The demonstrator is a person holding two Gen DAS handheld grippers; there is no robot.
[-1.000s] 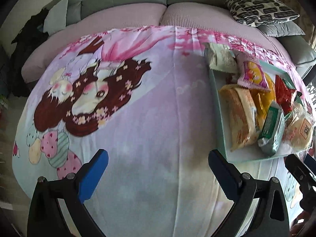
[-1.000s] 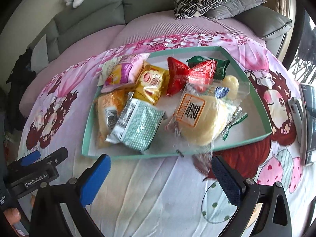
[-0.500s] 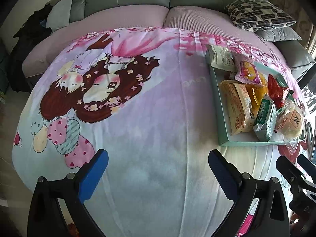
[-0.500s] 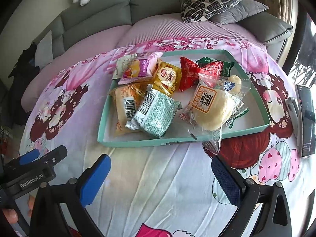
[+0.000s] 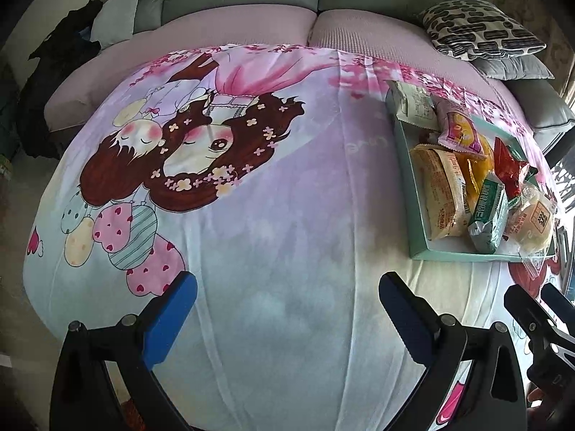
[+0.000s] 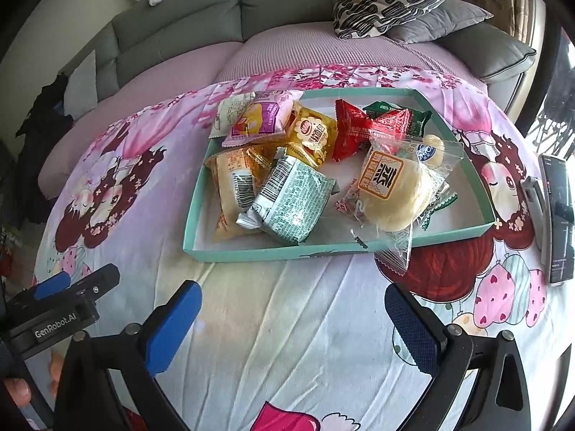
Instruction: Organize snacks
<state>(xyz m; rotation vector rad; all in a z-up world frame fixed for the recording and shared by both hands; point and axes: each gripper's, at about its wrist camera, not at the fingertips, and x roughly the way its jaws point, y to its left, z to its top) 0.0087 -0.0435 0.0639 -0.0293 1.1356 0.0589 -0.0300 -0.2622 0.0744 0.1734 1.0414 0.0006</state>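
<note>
Cloth (image 5: 287,251) printed with cartoon girls covers the table, and we see it run bare from the near edge up to the teal tray (image 6: 258,253), with open room to the tray's left. Our left gripper (image 5: 287,310) hovers over that bare stretch, jaws spread wide and holding nothing; our right gripper (image 6: 293,314) hovers just short of the tray's near rim, jaws equally wide and empty. The snacks lie heaped inside the tray: a green packet (image 6: 294,201), an orange bread pack (image 6: 233,179), a red wrapper (image 6: 359,129) and a clear-bagged bun (image 6: 391,194) whose bag hangs over the near rim. A remote (image 6: 557,212) lies near the cloth's right edge. A sofa (image 6: 287,7) curves close behind the table.
</note>
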